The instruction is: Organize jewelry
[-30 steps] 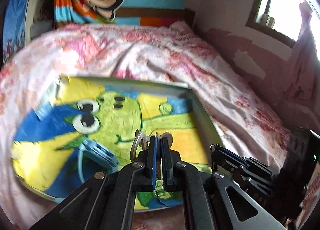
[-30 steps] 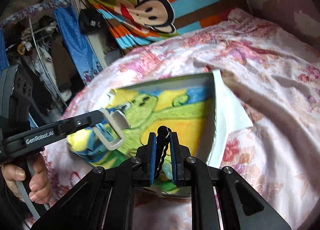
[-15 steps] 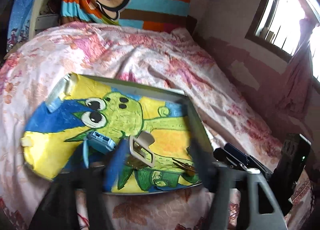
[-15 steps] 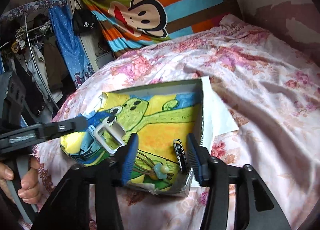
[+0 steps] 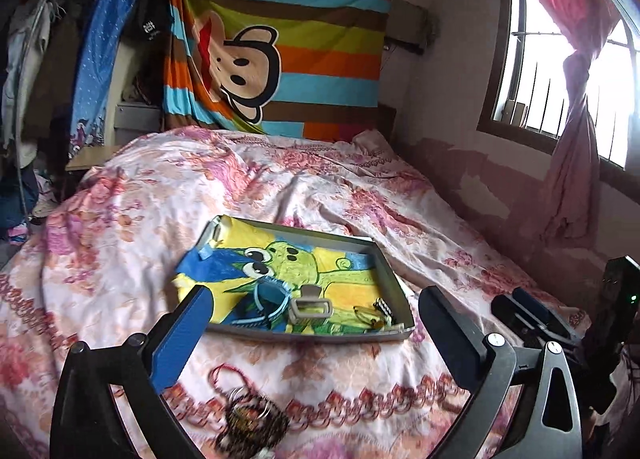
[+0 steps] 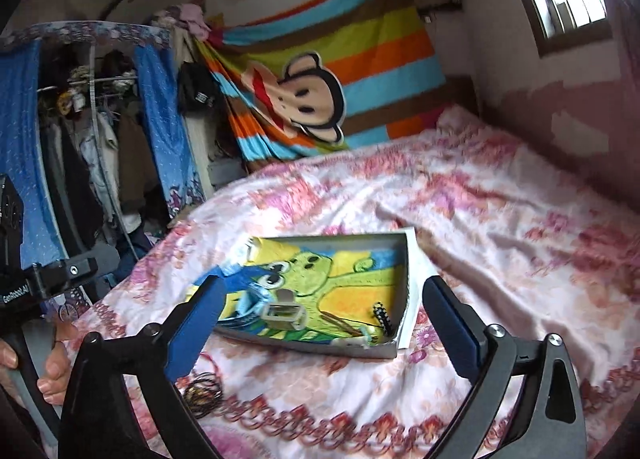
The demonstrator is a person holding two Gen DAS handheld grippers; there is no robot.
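Both the left tongs [image 5: 312,323] and right tongs [image 6: 324,315] have just opened, empty. The tangled bracelets [image 5: 250,417] on the bed [image 5: 360,195] look light, limp, snag-prone; best pinched by one loop.

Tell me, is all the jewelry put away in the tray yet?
Not quite. In the shallow grey tray already lie a beige rectangular hair clip, a blue hairband and a black-and-white beaded piece. The left gripper and right gripper have just been opening and hold nothing. A tangle of dark bangles and red cord waits on the floral bedspread.
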